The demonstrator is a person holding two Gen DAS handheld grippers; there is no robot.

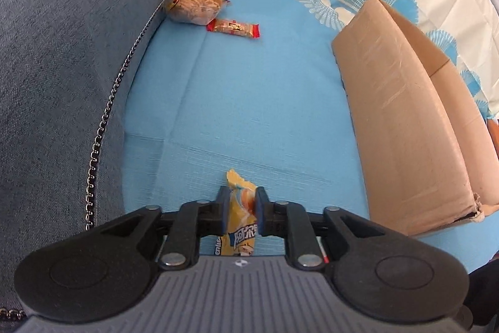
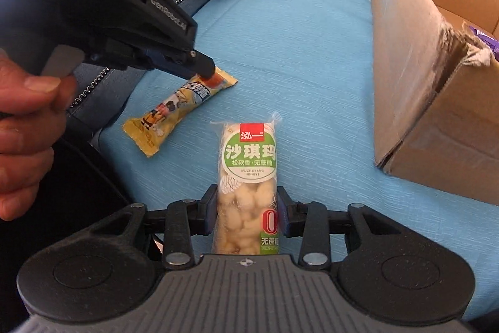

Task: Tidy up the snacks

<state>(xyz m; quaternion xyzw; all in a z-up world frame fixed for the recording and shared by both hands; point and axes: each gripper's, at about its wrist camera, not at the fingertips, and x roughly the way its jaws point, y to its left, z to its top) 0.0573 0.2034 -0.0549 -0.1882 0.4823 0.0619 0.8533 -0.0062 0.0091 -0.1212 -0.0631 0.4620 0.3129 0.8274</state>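
Both grippers loaded on the blue cloth: left gripper (image 1: 240,209) clamped on the yellow foil snack bar (image 2: 179,108), right gripper (image 2: 246,208) on the green-labelled clear sachima pack (image 2: 248,177) — long axis forward. Open brown cardboard box (image 2: 436,89) lies rightward — nearer the right.

Clear snack pack (image 2: 246,192) label reads "沙琪玛", "松软香·无蔗糖", "WUZHETANG HONGYI", with a red "0". The left gripper (image 2: 209,74) body reads "GenRoboAI"; "DAS" appears above it.
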